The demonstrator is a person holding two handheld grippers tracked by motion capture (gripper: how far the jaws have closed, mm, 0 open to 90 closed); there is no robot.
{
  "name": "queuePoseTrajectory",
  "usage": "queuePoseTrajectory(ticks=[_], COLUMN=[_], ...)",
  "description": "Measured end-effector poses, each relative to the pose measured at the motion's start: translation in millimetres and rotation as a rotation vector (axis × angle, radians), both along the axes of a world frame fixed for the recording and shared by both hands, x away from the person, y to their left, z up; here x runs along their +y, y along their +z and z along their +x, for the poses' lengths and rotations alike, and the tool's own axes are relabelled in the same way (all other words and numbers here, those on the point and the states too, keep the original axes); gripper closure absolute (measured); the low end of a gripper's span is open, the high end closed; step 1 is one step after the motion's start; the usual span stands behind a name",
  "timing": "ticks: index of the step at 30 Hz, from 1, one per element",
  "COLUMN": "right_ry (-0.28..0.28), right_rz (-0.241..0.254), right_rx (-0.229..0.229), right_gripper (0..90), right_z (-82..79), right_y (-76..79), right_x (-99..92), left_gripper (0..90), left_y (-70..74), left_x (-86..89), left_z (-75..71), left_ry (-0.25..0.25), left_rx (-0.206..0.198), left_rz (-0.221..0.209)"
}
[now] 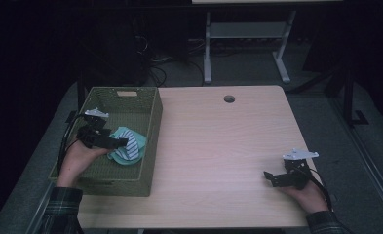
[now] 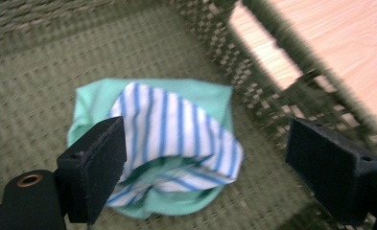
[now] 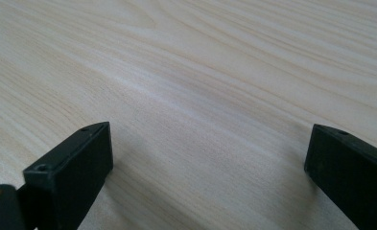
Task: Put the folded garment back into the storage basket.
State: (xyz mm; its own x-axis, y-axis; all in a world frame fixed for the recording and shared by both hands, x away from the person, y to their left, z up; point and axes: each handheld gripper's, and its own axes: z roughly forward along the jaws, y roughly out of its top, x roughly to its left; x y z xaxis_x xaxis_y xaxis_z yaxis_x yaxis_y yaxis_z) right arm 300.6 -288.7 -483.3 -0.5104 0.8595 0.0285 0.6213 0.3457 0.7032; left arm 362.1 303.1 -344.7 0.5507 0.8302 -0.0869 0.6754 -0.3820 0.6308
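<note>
While the cloth (image 2: pixel 167 143) lies in the basket (image 1: pixel 152 122), just below the left hand-held gripper (image 1: pixel 122 142), its jaws stand wide and hold nothing. Well apart, the right hand-held gripper (image 1: pixel 267 176) rests wide and bare over the bench (image 1: pixel 218 146).

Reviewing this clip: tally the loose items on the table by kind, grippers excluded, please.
Woven green basket: 1
Folded cloth, mint with blue-and-white stripes, lying in the basket: 1
Total: 2
</note>
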Motion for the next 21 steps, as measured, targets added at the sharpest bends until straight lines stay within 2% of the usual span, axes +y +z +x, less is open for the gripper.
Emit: queuePoseTrajectory(ticks=[7,21], right_ry=[0.0,0.0], right_rz=[0.0,0.0], right_rx=[0.0,0.0], right_gripper=[2.2,2.2], right_z=[0.0,0.0], right_y=[0.0,0.0], right_x=[0.0,0.0], left_gripper=[13.8,14.0], left_y=[8.7,21.0], left_x=[-26.6,-88.8], left_z=[-2.5,-6.2], left_ry=[-0.071,-0.195], left_rx=[-0.026,-0.08], left_rz=[-0.041,-0.085])
